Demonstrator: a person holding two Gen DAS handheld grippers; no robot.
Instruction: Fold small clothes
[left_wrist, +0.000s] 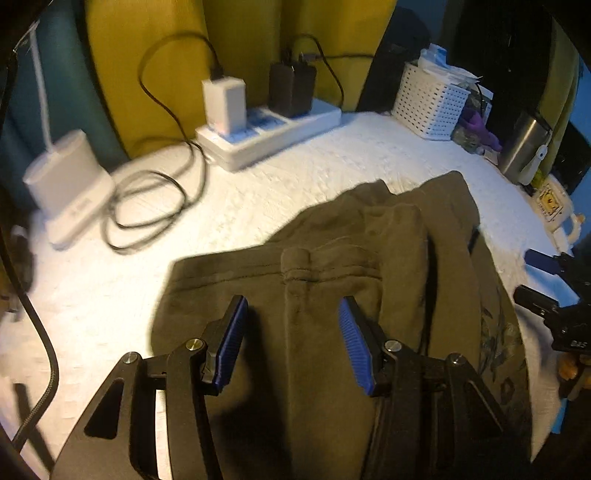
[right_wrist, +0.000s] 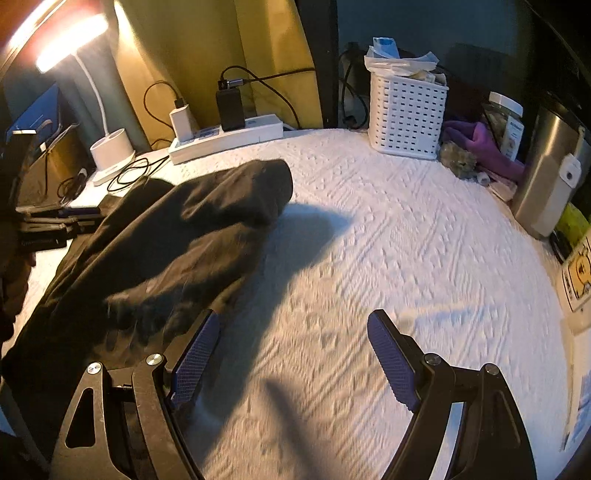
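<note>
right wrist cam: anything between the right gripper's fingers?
Only bare white bedspread between the right gripper fingers in the right wrist view; the dark garment lies left.

so the garment (left_wrist: 332, 266) is a dark olive, fleecy-looking piece, lying rumpled on the white textured worktop (right_wrist: 406, 258). it's bunched into long lengthwise folds with a stitched hem showing, and one rounded end (right_wrist: 258, 184) puffs up off the surface instead of lying flat.

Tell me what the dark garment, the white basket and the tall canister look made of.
Dark garment: soft matte olive knit, likely fleece, stitched hems. White basket: moulded plastic, slotted walls. Tall canister: brushed metal, dull sheen, probably steel.
</note>
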